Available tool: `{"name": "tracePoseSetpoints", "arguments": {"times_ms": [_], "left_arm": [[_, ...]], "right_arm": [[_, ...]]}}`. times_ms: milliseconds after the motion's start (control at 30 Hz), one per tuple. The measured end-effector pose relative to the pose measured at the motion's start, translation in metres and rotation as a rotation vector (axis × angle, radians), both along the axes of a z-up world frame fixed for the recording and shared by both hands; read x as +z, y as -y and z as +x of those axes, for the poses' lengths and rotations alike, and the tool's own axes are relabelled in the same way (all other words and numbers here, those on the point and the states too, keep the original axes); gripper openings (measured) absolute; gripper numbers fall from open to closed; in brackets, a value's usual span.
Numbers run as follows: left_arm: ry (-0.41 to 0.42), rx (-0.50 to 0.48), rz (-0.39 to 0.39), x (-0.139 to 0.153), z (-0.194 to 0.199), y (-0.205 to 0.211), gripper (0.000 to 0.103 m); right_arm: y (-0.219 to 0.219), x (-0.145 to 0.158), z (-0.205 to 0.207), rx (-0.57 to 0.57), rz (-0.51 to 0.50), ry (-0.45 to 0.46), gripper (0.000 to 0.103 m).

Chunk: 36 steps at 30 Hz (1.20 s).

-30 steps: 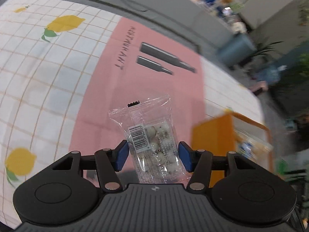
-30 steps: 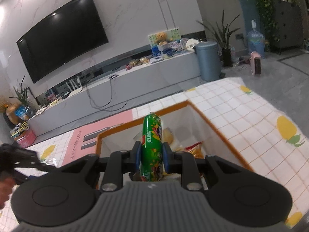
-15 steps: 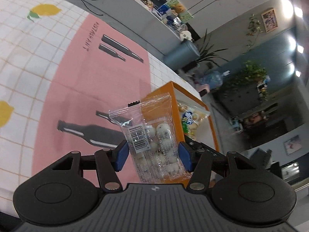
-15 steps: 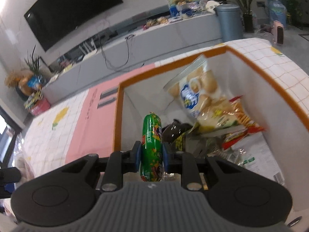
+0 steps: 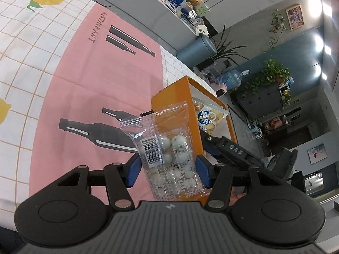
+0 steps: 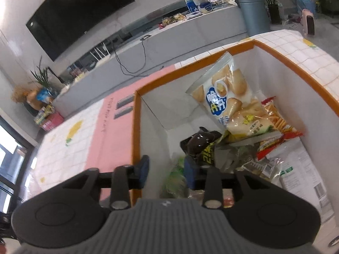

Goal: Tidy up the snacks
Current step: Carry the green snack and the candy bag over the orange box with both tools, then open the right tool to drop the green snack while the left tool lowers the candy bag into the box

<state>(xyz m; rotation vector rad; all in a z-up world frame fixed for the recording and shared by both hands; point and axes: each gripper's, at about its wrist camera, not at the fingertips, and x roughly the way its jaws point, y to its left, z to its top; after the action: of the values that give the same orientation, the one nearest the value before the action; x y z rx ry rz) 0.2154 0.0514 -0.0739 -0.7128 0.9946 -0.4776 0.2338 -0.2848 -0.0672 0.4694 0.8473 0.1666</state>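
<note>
Pink mat [image 5: 89, 67] | left gripper [image 5: 167, 170] clamps candy bag [image 5: 167, 158] | right gripper [image 6: 166, 170] released over box [image 6: 136, 127], blurry green snack [image 6: 174, 182] apparently below

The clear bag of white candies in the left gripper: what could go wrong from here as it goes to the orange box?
1. The right gripper, open, hangs over the orange box; the left gripper could bump it.
2. The clear candy bag sticks out far past the blue pads and may catch the orange rim.
3. The tall blue-and-white snack bag leans on the wall and may topple if hit.
</note>
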Motion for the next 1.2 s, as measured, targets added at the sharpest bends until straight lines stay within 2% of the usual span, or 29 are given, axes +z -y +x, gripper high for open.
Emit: {"name": "tracePoseSetpoints", "arguments": {"times_ms": [33,100,233,400,467,633,767,933,1067,1200], "left_arm": [[0.004,0.001,0.001,0.001,-0.002,0.002,0.064],[0.016,0.004,-0.001,0.005,-0.003,0.005,0.064],[0.036,-0.013,0.003,0.015,-0.005,0.018,0.064],[0.049,-0.032,0.008,0.026,-0.004,0.045,0.064],[0.042,-0.035,-0.005,0.029,-0.001,0.059,0.064],[0.072,-0.091,-0.043,0.039,0.007,0.102,0.064],[0.074,-0.12,-0.051,0.041,0.015,0.126,0.064],[0.05,-0.14,0.025,0.034,0.031,0.153,0.063],[0.082,-0.167,0.168,0.032,0.039,0.18,0.063],[0.079,-0.154,0.23,0.029,0.055,0.198,0.063]], "right_arm": [[0.001,0.003,-0.002,-0.001,0.002,0.012,0.04],[0.006,0.013,-0.008,-0.015,0.0,0.05,0.049],[0.028,0.034,-0.021,-0.079,0.015,0.125,0.052],[0.063,0.054,-0.039,-0.169,0.042,0.205,0.053],[0.072,0.063,-0.047,-0.208,0.007,0.25,0.054],[0.093,0.071,-0.055,-0.217,0.008,0.291,0.054],[0.099,0.078,-0.063,-0.208,-0.04,0.332,0.055],[0.121,0.082,-0.075,-0.248,-0.004,0.364,0.055],[0.139,0.078,-0.081,-0.304,0.02,0.343,0.055],[0.154,0.074,-0.085,-0.343,0.028,0.322,0.055]]}}
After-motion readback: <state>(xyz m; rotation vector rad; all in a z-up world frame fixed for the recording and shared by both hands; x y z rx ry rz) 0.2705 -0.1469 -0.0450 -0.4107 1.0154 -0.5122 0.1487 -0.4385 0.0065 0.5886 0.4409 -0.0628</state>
